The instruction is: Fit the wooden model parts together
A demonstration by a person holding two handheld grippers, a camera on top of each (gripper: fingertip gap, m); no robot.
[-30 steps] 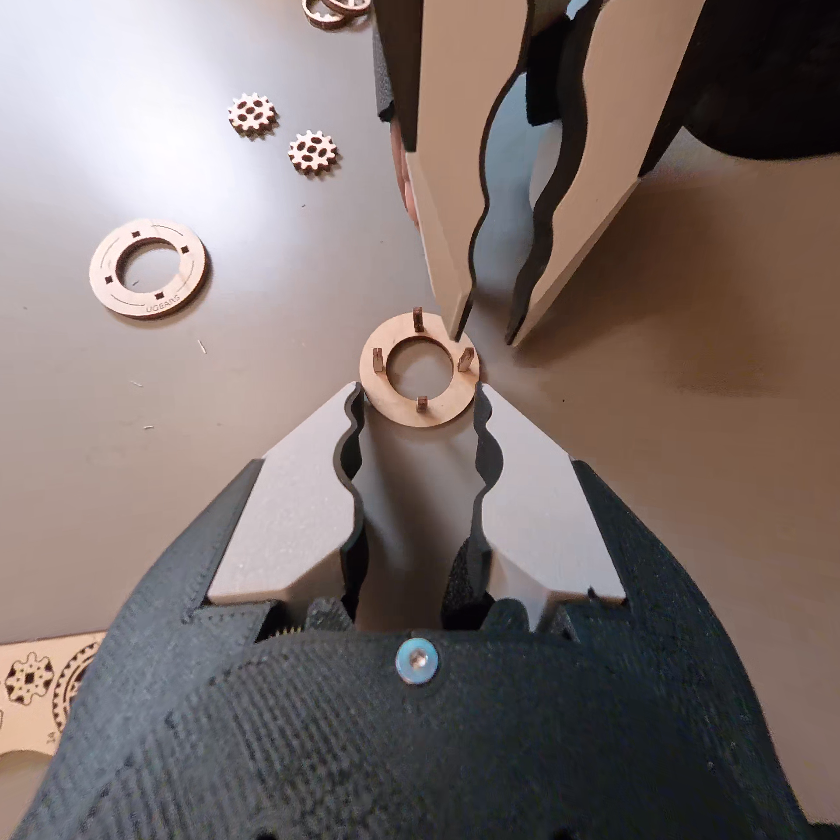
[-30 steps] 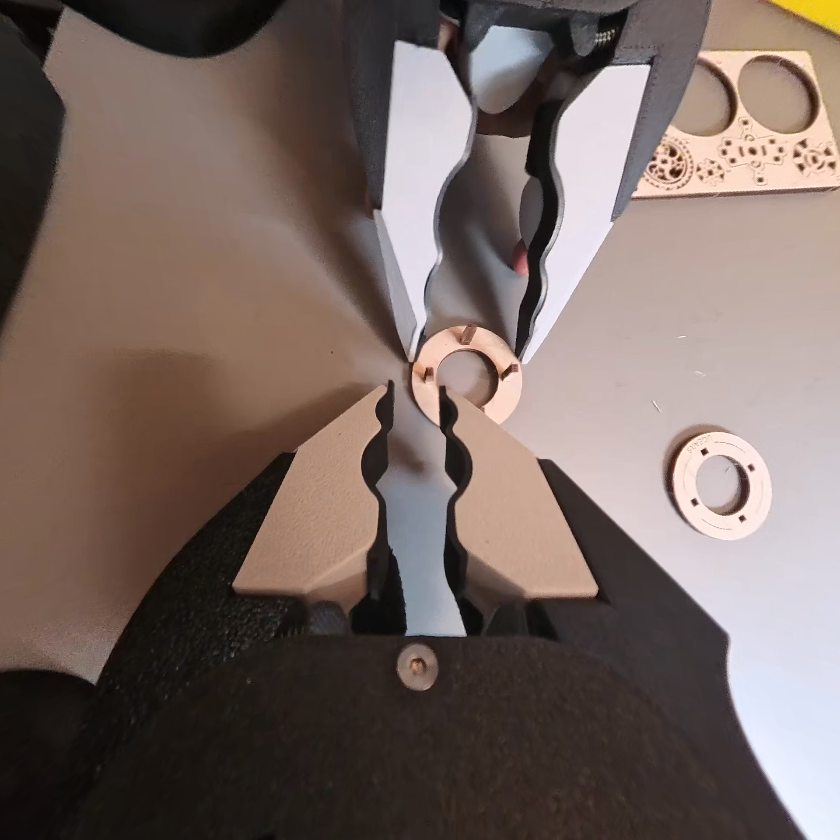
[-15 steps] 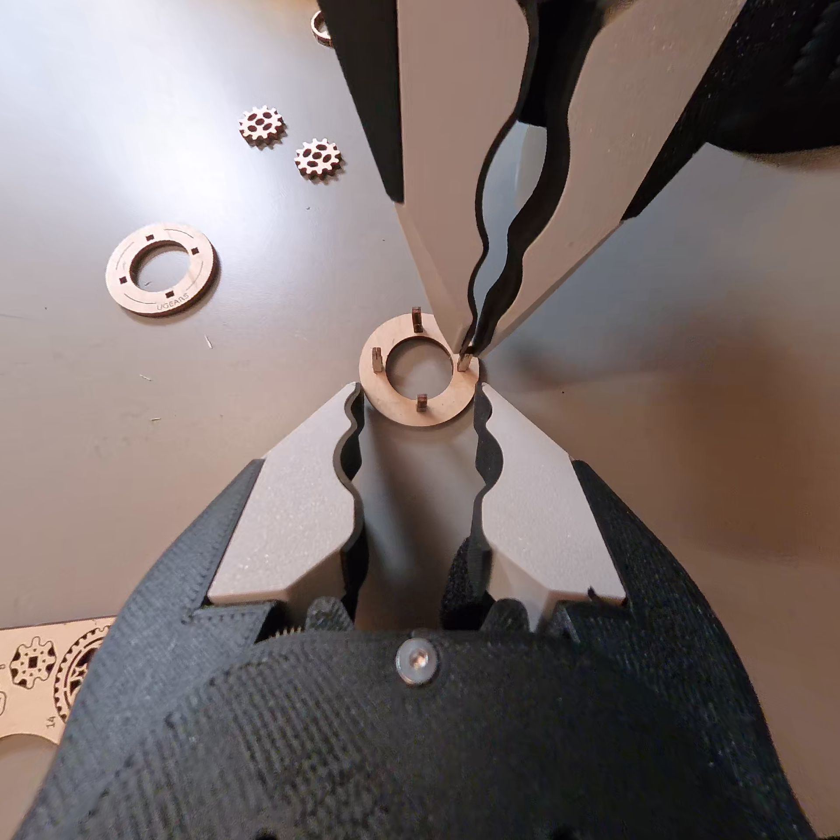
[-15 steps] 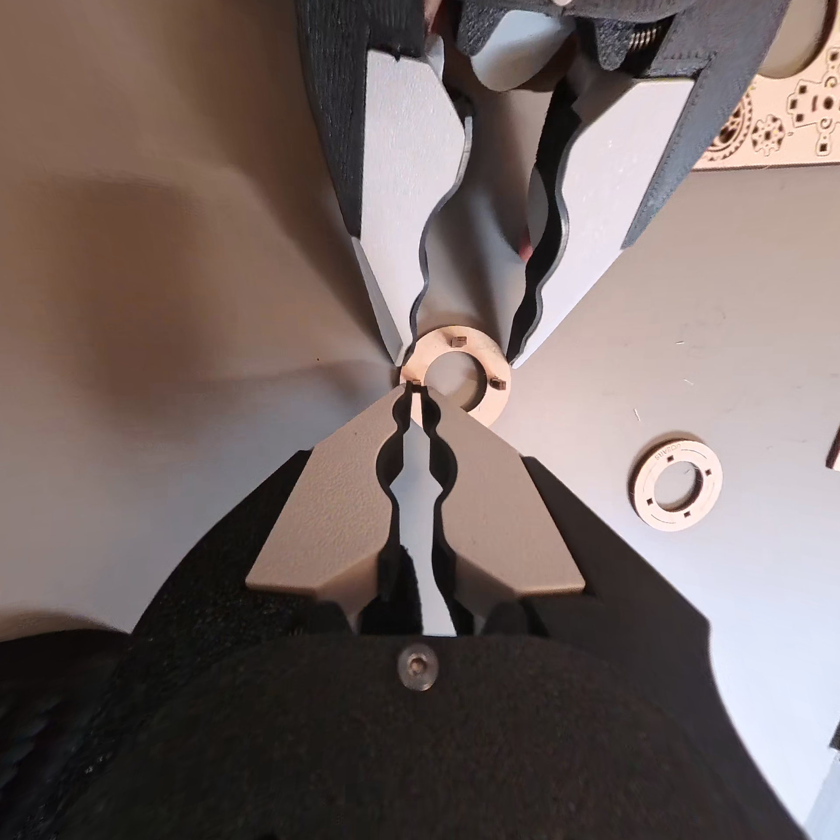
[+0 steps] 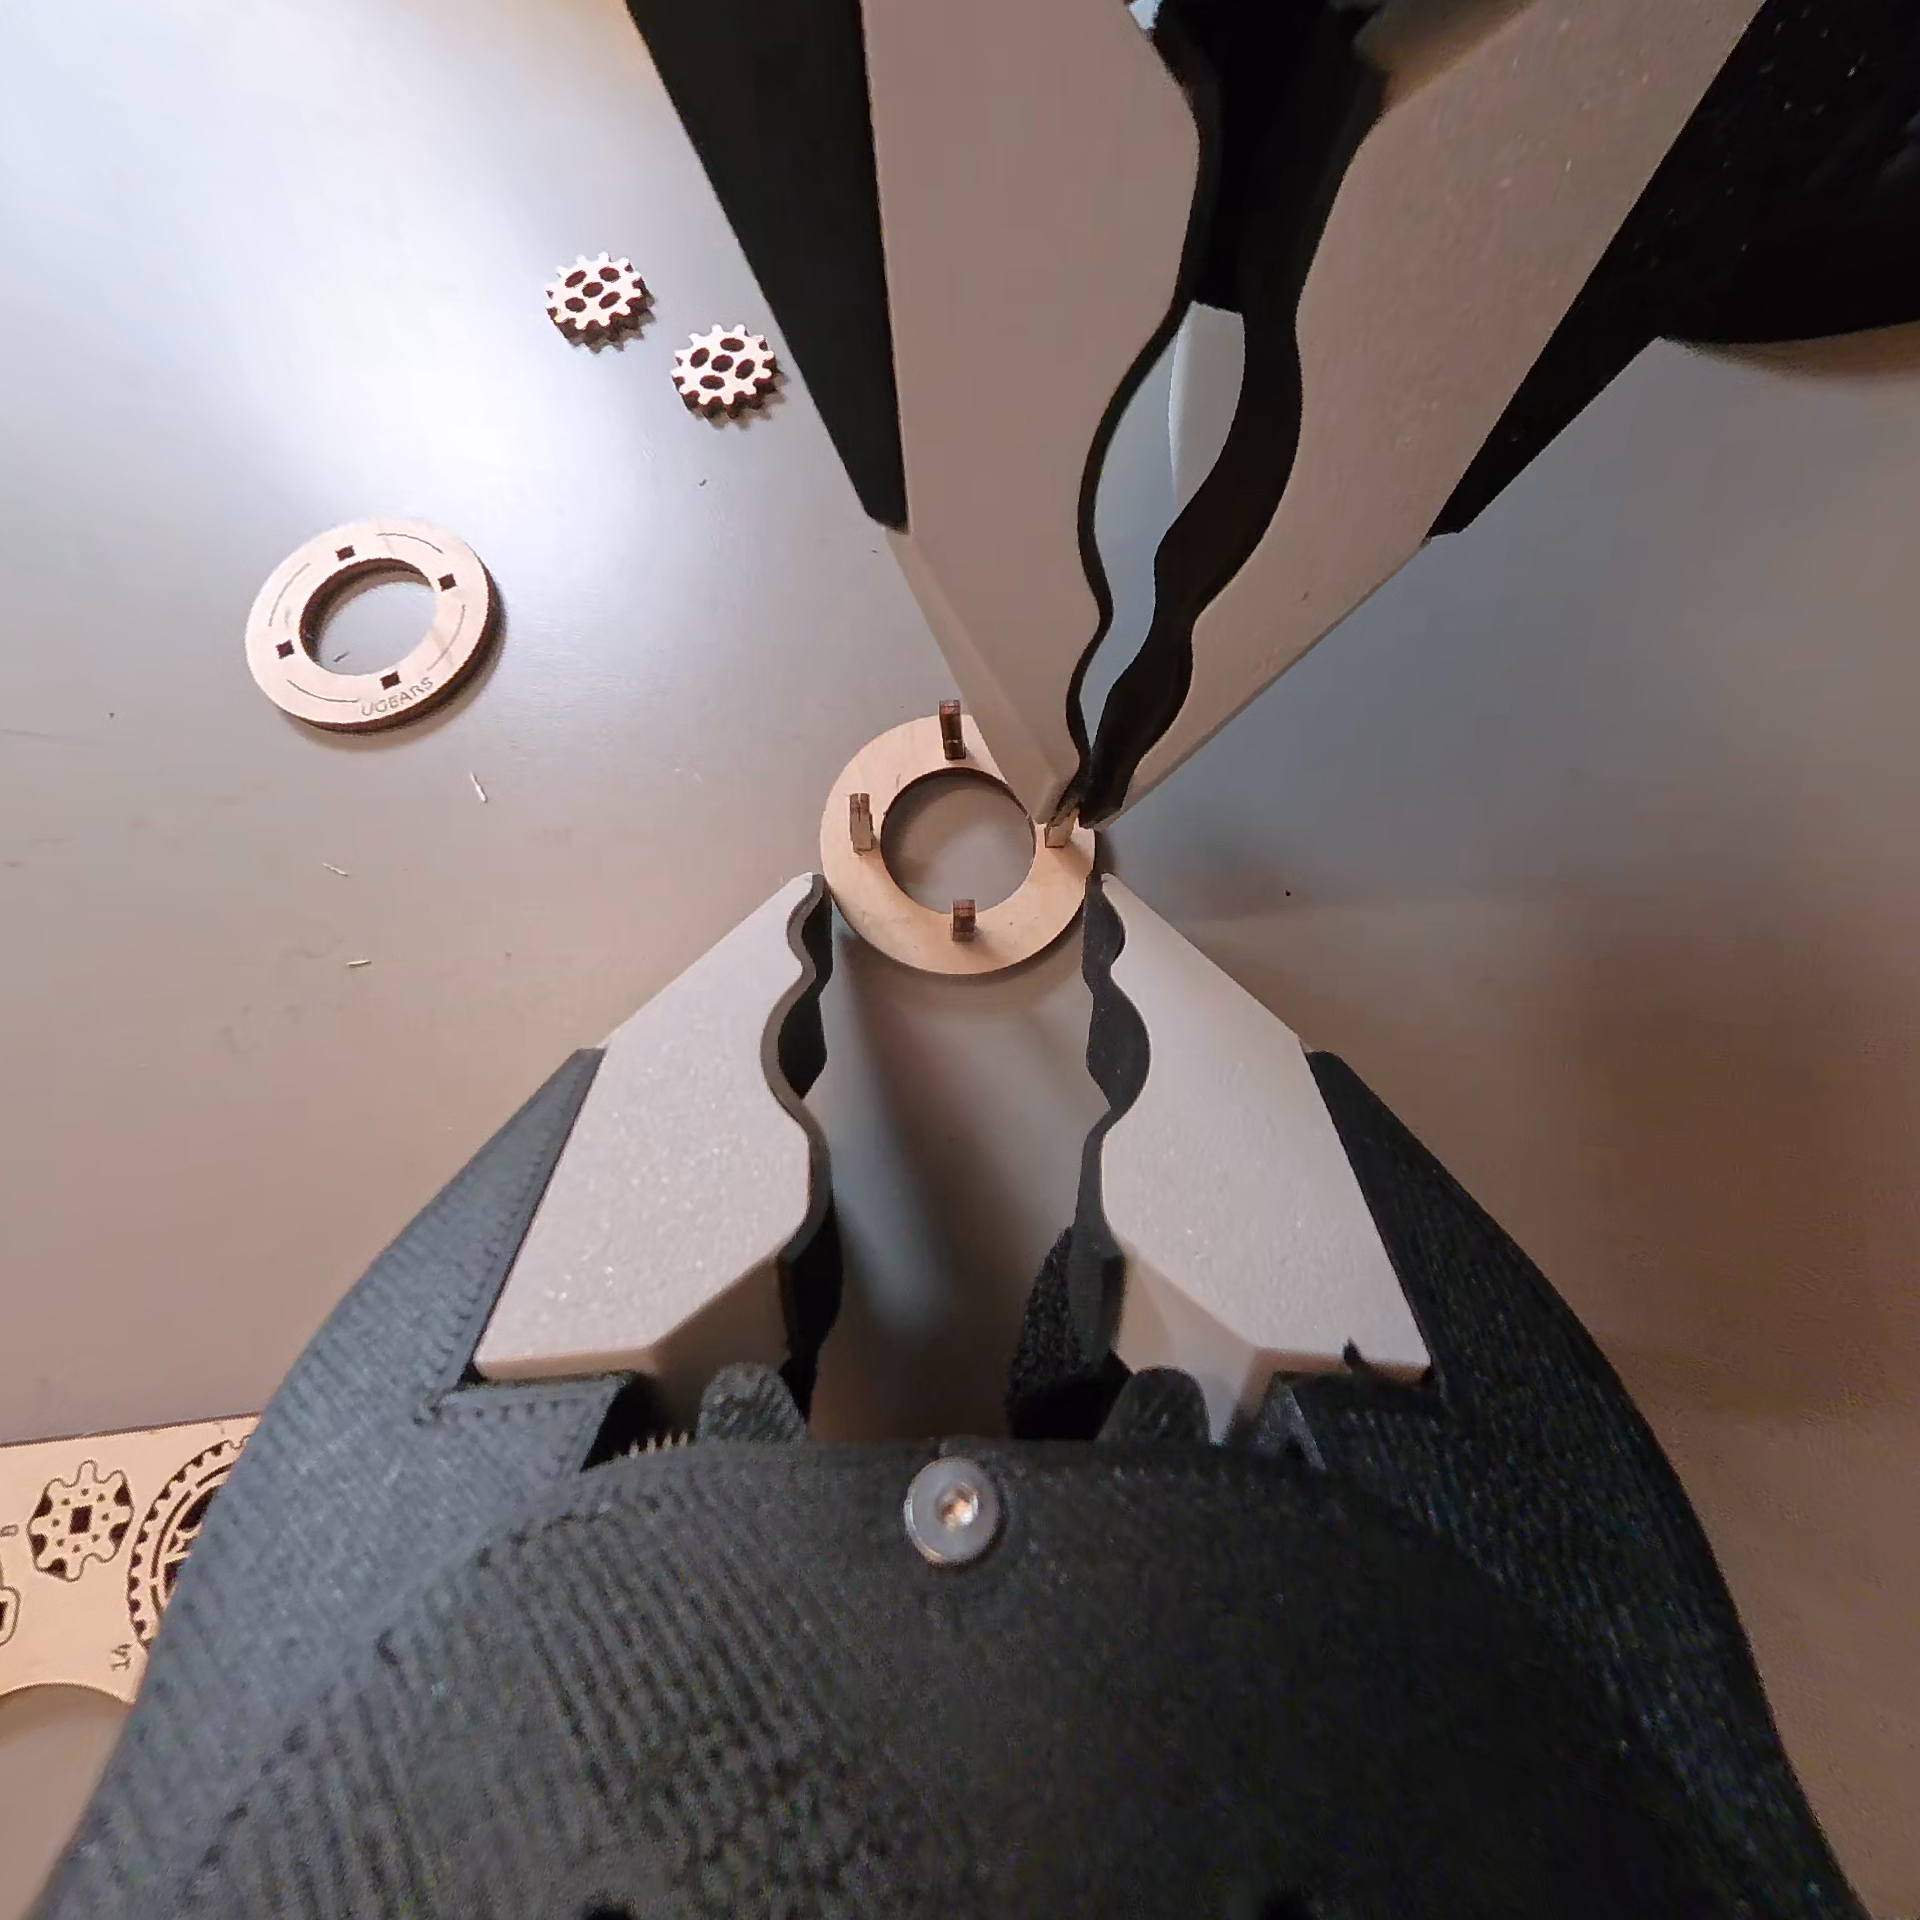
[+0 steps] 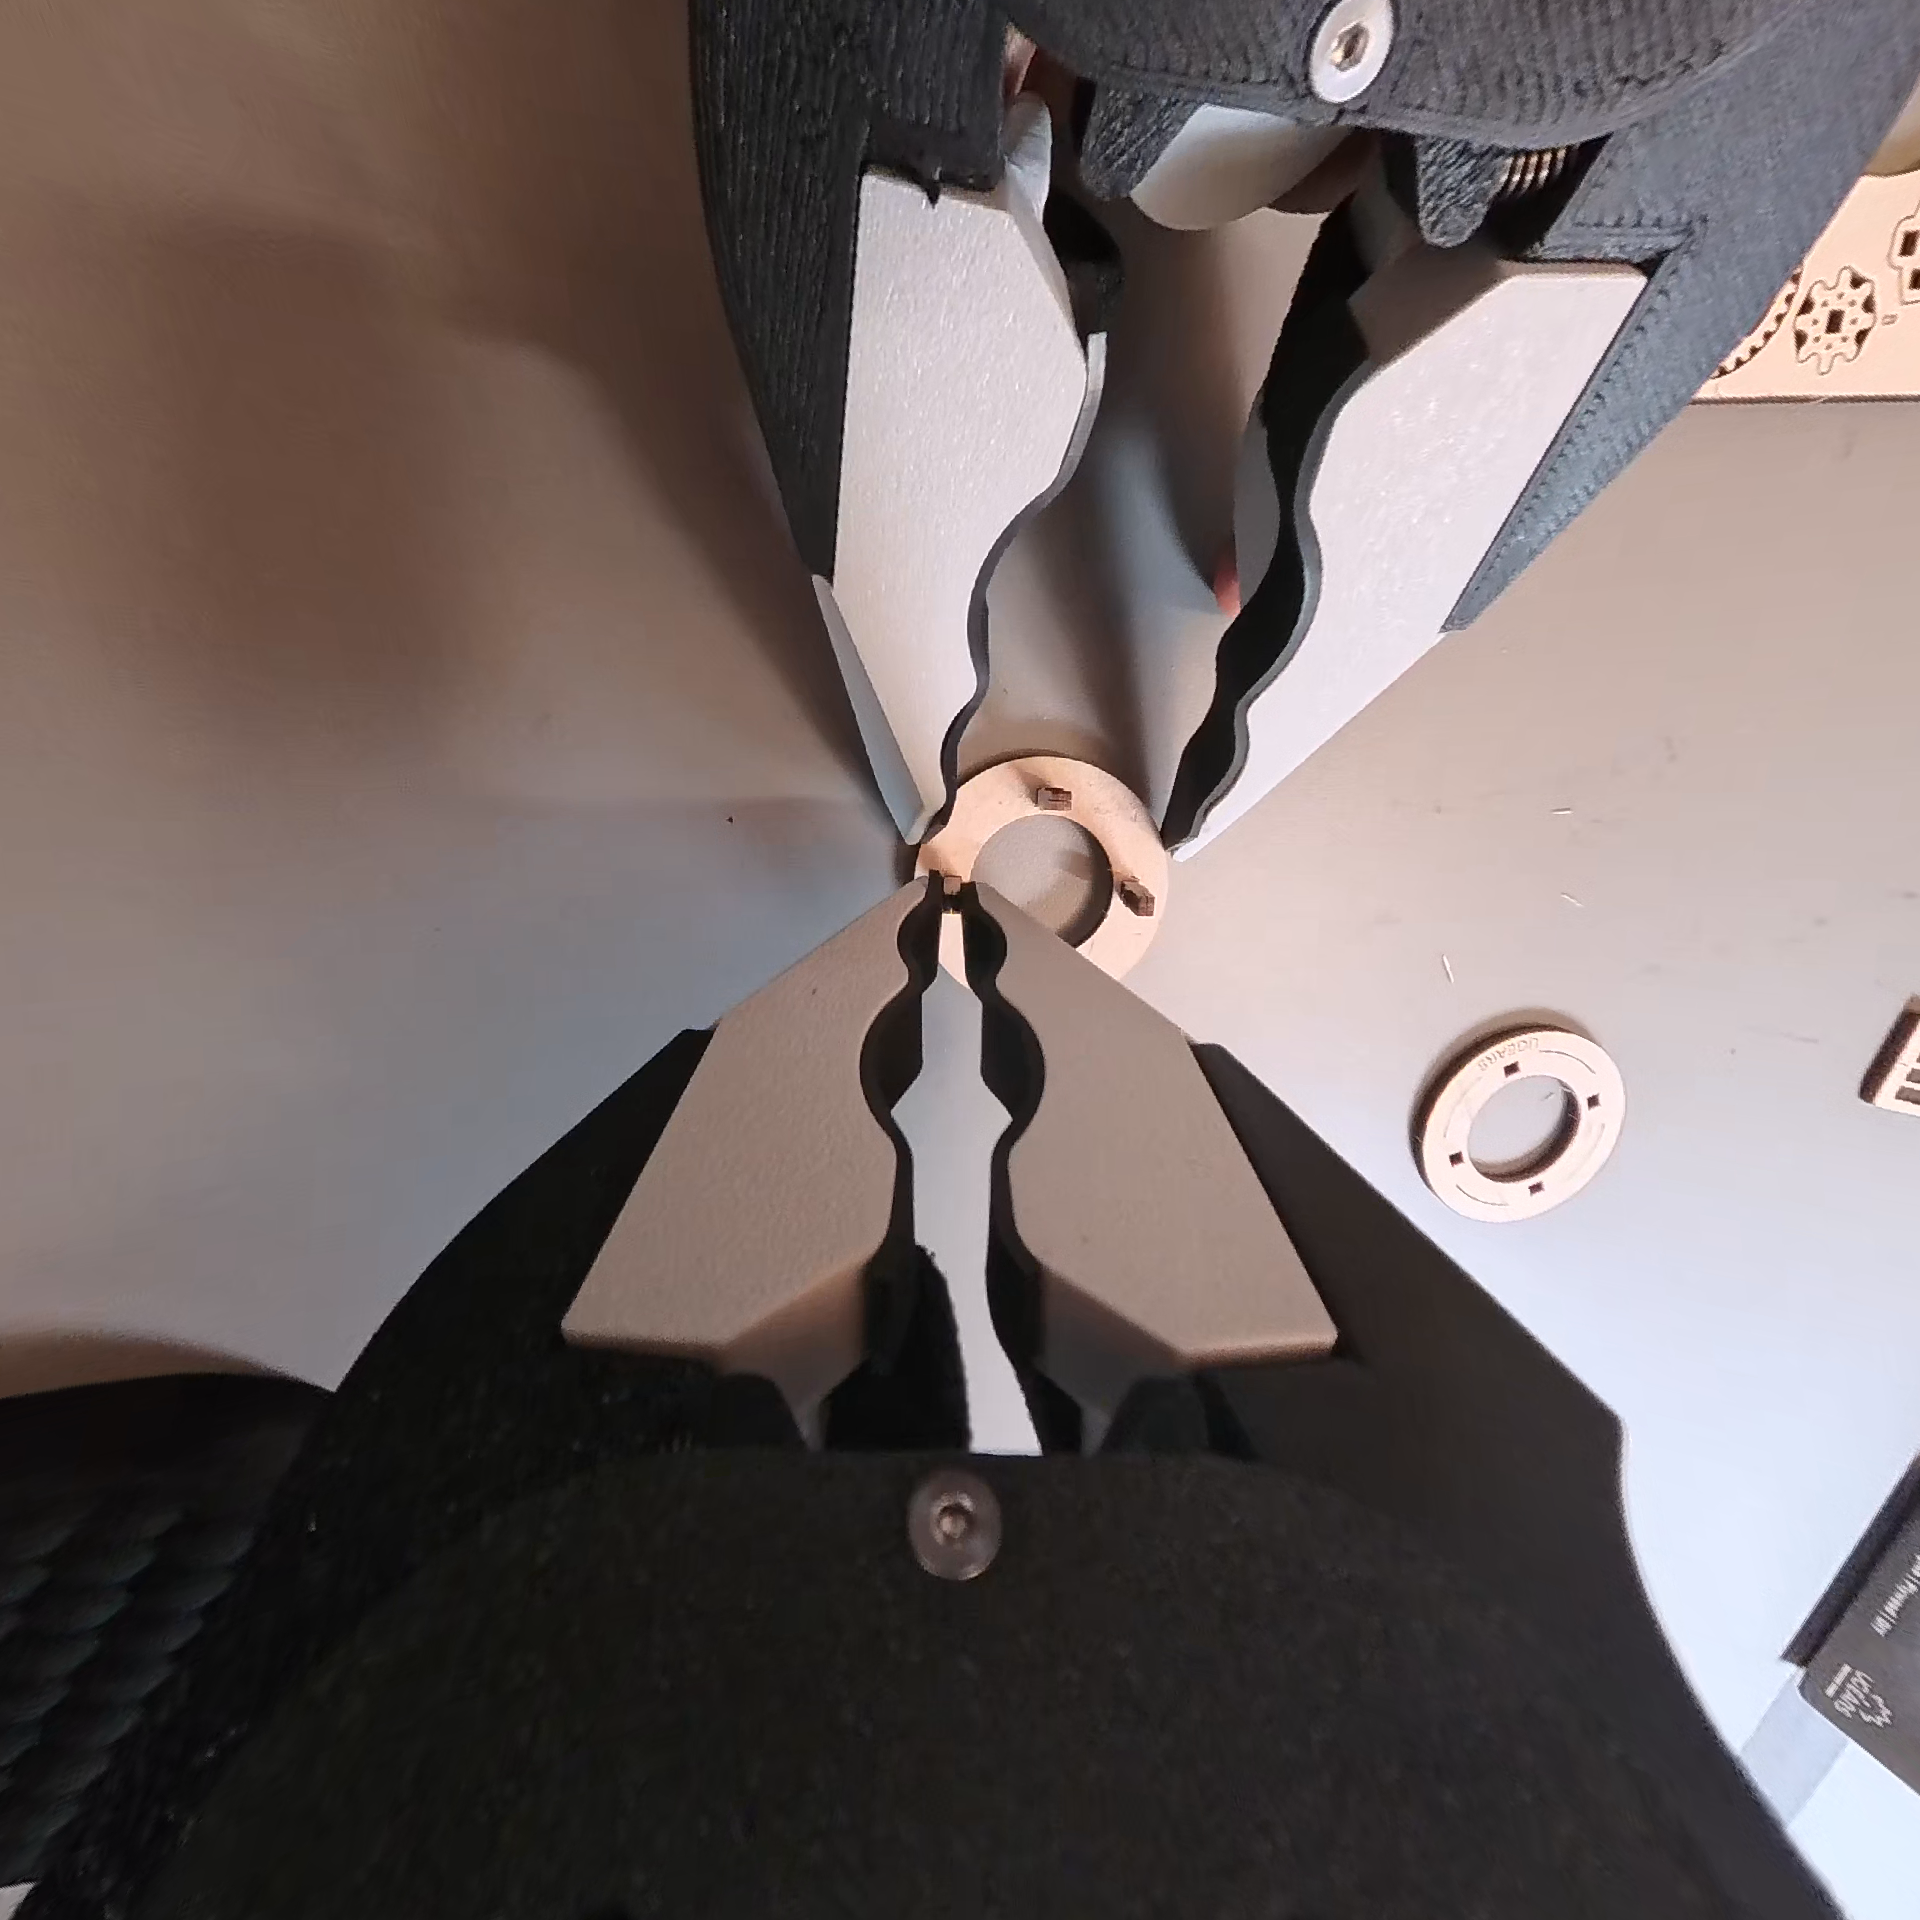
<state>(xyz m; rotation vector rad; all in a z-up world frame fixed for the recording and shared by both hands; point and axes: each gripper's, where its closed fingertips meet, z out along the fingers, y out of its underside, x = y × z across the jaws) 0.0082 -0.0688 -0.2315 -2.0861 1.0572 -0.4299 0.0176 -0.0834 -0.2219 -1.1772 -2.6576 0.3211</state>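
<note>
A: Where does the pegged wooden ring (image 5: 940, 940) sit?

B: Flat on the grey worktop (image 5: 312, 987), out in the open middle of it, with small pegs standing up from its face. The left gripper (image 5: 956, 894) holds it across its width, one fingertip against each side of the rim, jaws spread wide to the ring's breadth.

A: And the other gripper?

B: The right gripper (image 6: 954, 896) comes in from the opposite side, its jaws nearly closed, pinching one upright peg (image 5: 1058, 831) on the ring's edge.

A: Anything else lying about?

B: A second ring (image 5: 372, 639) with square slots lies flat, well apart toward the left gripper's left. Beyond it, two small gears (image 5: 665, 332) lie just beside each other. A laser-cut parts sheet (image 5: 73, 1538) shows behind the left gripper, and a dark booklet (image 6: 1860, 1662) sits at the worktop's edge in the right wrist view.
</note>
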